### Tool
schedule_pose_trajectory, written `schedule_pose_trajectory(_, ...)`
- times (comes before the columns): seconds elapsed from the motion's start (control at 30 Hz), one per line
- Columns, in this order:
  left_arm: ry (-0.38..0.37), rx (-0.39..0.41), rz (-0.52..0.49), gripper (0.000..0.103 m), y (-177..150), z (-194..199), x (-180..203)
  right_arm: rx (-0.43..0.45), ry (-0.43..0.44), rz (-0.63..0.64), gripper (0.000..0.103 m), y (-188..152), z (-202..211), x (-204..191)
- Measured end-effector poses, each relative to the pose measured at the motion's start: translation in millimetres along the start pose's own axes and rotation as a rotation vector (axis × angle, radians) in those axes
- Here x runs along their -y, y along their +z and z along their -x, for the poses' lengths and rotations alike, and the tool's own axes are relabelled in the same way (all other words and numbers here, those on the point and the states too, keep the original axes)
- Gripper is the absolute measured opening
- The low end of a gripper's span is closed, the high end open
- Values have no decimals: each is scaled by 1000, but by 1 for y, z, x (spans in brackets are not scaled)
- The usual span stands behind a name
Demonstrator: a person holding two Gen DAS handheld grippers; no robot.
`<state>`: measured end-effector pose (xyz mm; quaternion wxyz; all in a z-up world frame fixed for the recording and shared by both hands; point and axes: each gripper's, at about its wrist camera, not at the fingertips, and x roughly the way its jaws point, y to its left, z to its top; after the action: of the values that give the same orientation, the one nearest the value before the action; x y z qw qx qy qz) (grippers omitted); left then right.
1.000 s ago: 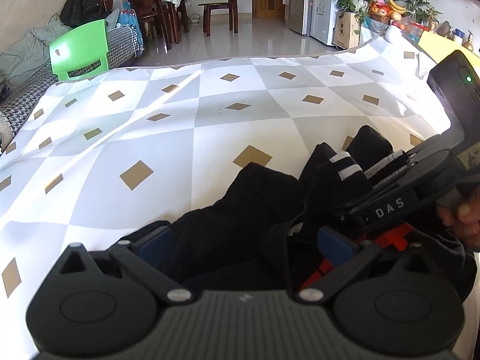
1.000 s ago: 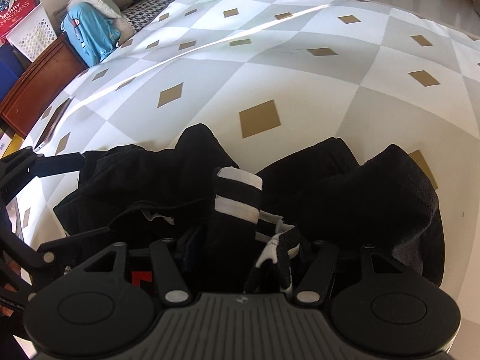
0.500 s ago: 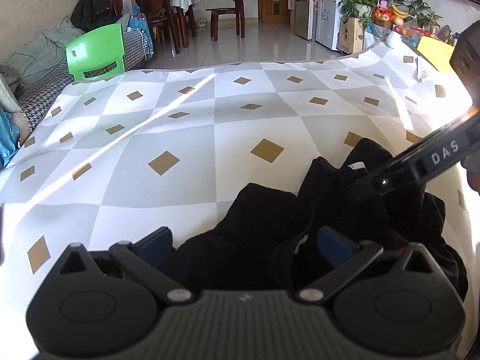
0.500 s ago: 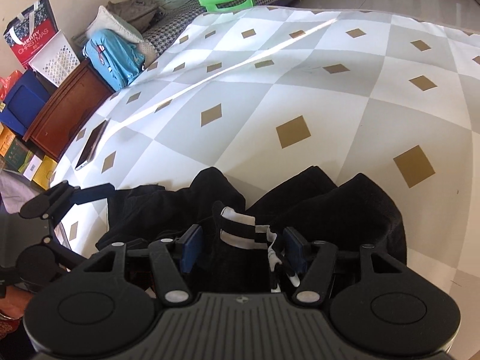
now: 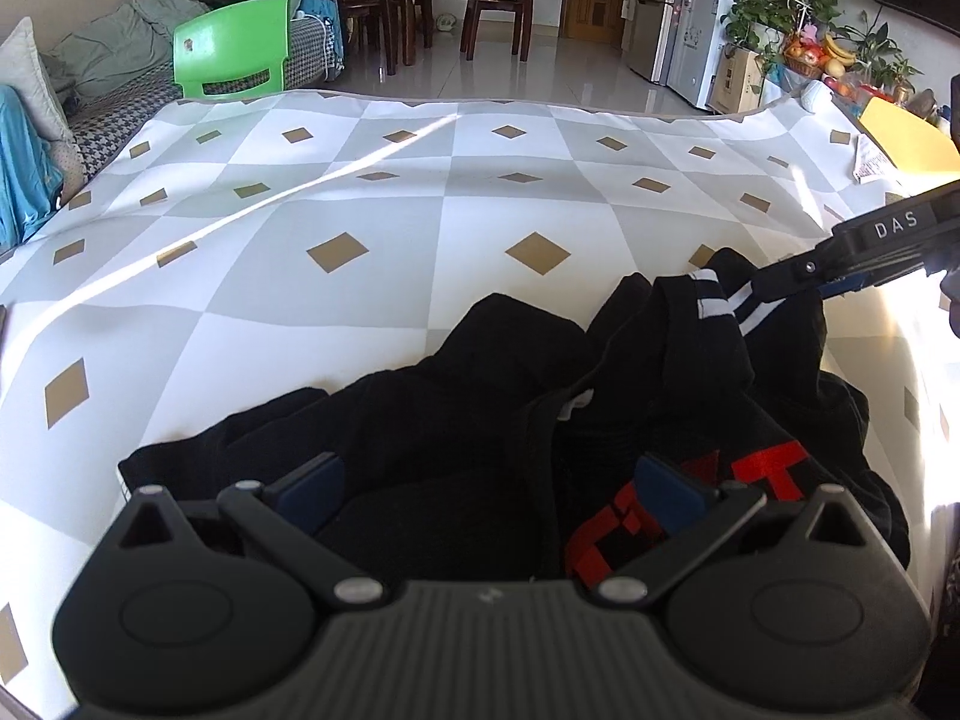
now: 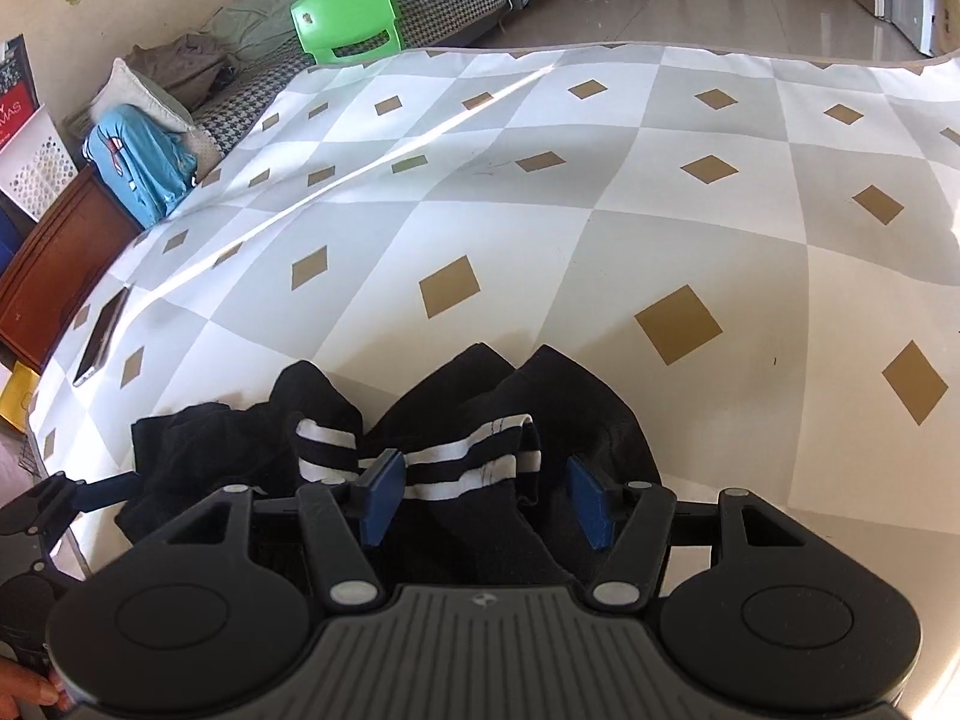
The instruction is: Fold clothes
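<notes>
One desk (image 5: 420, 228) under a single diamond-patterned cloth. On it, one black garment (image 5: 456, 420), heaped, with two white-striped cuffs (image 6: 468, 462) and one patch of red lettering (image 5: 774, 468). Two tools: left tool (image 5: 486, 480) and right tool (image 6: 486, 486), both at the garment's near side. One flat dark phone or tablet (image 6: 99, 339), well left of the garment near the desk edge. One yellow sheet (image 5: 900, 135) and one printed slip (image 5: 870, 162), far right beyond the garment. One green chair (image 5: 231, 48) past the desk's far-left corner from the garment; at least two dark wooden chairs (image 5: 498, 0) farther back.
</notes>
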<state>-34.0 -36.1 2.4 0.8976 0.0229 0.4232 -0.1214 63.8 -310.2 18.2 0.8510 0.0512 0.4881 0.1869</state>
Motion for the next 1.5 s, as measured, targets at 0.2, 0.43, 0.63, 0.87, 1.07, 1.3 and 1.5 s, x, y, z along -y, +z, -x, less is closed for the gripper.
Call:
schedule_pose_trajectory(0.2,29,-14,10,103,-4,-9,3,-52,-60,130,59,-12,-19,-14)
schedule_pose_trajectory(0.43,44,-22,28,103,-4,-14,1,-37,-142,236,22,-20,-18,-27)
schedule_pose_trajectory(0.63,58,-22,26,103,-7,-13,1,48,-132,251,8,-15,7,-35)
schedule_pose_trajectory(0.87,71,-12,49,103,-7,-11,-2,214,-56,145,7,2,47,-33)
schedule_pose_trajectory(1.07,75,8,94,103,-4,-9,-8,382,-68,28,6,21,78,-20)
schedule_pose_trajectory(1.3,71,17,108,103,-1,-9,-10,456,-323,-164,7,37,82,23)
schedule_pose_trajectory(1.5,65,15,130,103,0,-10,-14,390,-350,-234,31,33,66,38)
